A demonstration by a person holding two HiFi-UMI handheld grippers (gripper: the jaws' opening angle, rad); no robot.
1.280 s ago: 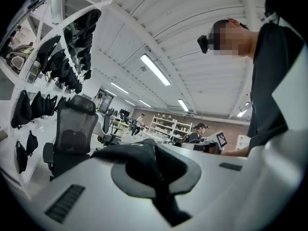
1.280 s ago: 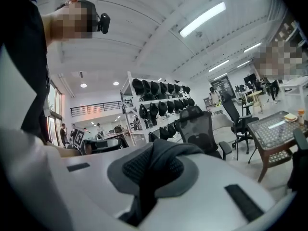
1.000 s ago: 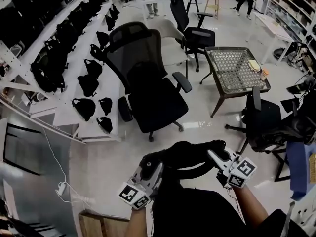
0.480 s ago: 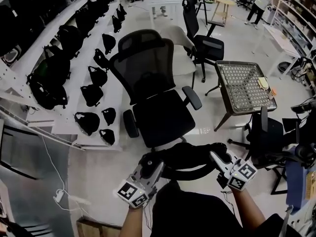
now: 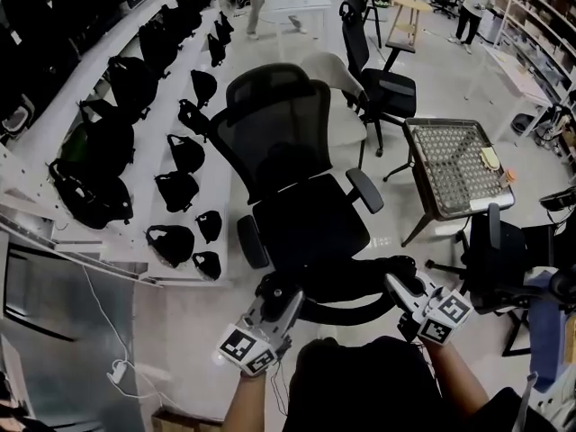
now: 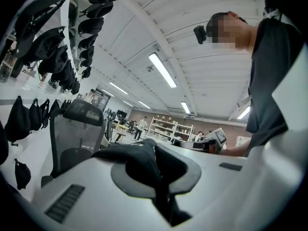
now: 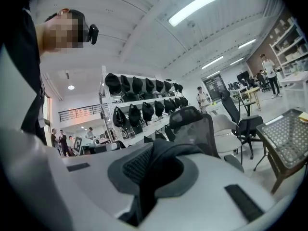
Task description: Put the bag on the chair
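A black bag [image 5: 337, 282] hangs between my two grippers just in front of the person, near the front edge of the chair seat. My left gripper [image 5: 272, 297] is shut on the bag's left end, and black fabric [image 6: 139, 165] fills its jaws in the left gripper view. At the bag's right end my right gripper [image 5: 398, 286] is shut on it too, with the black strap fabric [image 7: 154, 170] pinched between the jaws. The black mesh office chair [image 5: 297, 214] stands straight ahead with its seat facing me; it also shows as the chair [image 6: 77, 134] and the chair [image 7: 195, 129] in the gripper views.
White shelves [image 5: 117, 133] with several black bags run along the left. A glass-topped side table [image 5: 454, 165] stands to the right, with other office chairs [image 5: 382, 70] behind and a dark chair [image 5: 495, 259] at the right. People stand far back.
The chair has come closer and lower in the head view as I moved forward. Both grippers keep their hold on the bag.
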